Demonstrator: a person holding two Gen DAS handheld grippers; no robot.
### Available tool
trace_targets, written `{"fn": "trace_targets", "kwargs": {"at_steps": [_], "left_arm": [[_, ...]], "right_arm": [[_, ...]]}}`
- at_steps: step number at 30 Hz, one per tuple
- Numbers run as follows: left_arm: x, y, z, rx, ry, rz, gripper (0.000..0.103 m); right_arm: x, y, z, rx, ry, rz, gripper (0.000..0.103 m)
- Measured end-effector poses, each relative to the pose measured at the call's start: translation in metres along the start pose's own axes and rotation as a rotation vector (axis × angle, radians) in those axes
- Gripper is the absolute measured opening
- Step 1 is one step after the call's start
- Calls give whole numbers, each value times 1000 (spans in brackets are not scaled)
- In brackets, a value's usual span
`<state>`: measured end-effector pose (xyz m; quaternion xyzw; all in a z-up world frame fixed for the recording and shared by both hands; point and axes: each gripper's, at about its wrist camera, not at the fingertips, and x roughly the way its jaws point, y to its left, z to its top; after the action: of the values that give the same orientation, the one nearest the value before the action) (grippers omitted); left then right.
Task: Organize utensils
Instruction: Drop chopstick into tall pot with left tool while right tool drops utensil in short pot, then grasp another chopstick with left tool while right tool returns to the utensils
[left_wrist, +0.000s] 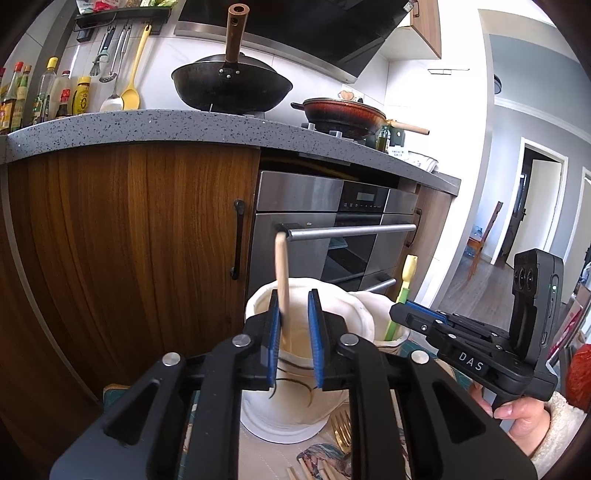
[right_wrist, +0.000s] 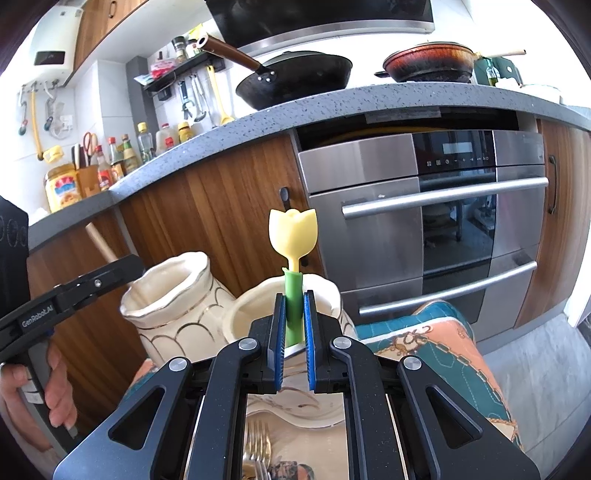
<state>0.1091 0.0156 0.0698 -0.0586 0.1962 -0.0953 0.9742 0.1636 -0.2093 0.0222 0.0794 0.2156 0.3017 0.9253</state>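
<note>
My left gripper (left_wrist: 294, 299) stands open over a cream vase (left_wrist: 351, 314). A wooden stick (left_wrist: 282, 269) stands in that vase and leans on the left pad, clear of the right pad. My right gripper (right_wrist: 294, 295) is shut on the green handle of a yellow tulip-shaped utensil (right_wrist: 293, 236), held upright over a second cream vase (right_wrist: 251, 317). In the right wrist view the first vase (right_wrist: 166, 306) stands to the left, with the left gripper (right_wrist: 125, 269) and the stick (right_wrist: 99, 243) above it. In the left wrist view the right gripper (left_wrist: 400, 312) and the tulip utensil (left_wrist: 408, 273) show at right.
Gold forks (right_wrist: 258, 443) and several chopsticks (left_wrist: 306, 472) lie on a patterned cloth (right_wrist: 424, 343) below the grippers. Behind the vases are a wooden cabinet door (left_wrist: 129, 240) and a steel oven (right_wrist: 424, 221) under a grey counter (left_wrist: 147, 125) carrying a wok (left_wrist: 229, 88) and bottles.
</note>
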Motion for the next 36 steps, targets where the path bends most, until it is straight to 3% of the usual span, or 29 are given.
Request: {"fn": "trace_targets", "kwargs": {"at_steps": [5, 9, 14, 15, 17, 20, 26, 29, 33, 36], "left_arm": [[-3, 1, 1, -1, -12, 9, 16], [-7, 4, 1, -18, -28, 16, 28], [-6, 6, 4, -23, -26, 18, 28], [-7, 5, 4, -23, -27, 20, 28], [-9, 5, 5, -21, -30, 23, 30], [-14, 4, 5, -13, -43, 39, 38], [-30, 6, -12, -10, -46, 80, 65], [-38, 10, -28, -17, -22, 112, 84], [-42, 12, -48, -27, 39, 133, 97], [-43, 9, -65, -4, 99, 163, 97]], "right_arm": [[1, -3, -1, 10, 1, -7, 11], [0, -3, -1, 11, -4, -14, 12], [-2, -6, 0, 18, -9, -20, 19], [-2, -7, 0, 22, -10, -21, 21], [-6, -9, 0, 35, -22, -24, 37], [-12, -9, 0, 37, -38, -36, 45], [-34, -9, -11, 43, -59, -43, 78], [-45, -6, -22, 29, -57, -56, 91], [-59, -2, -39, 9, -67, -106, 98], [-65, 0, -50, -4, -61, -175, 98]]}}
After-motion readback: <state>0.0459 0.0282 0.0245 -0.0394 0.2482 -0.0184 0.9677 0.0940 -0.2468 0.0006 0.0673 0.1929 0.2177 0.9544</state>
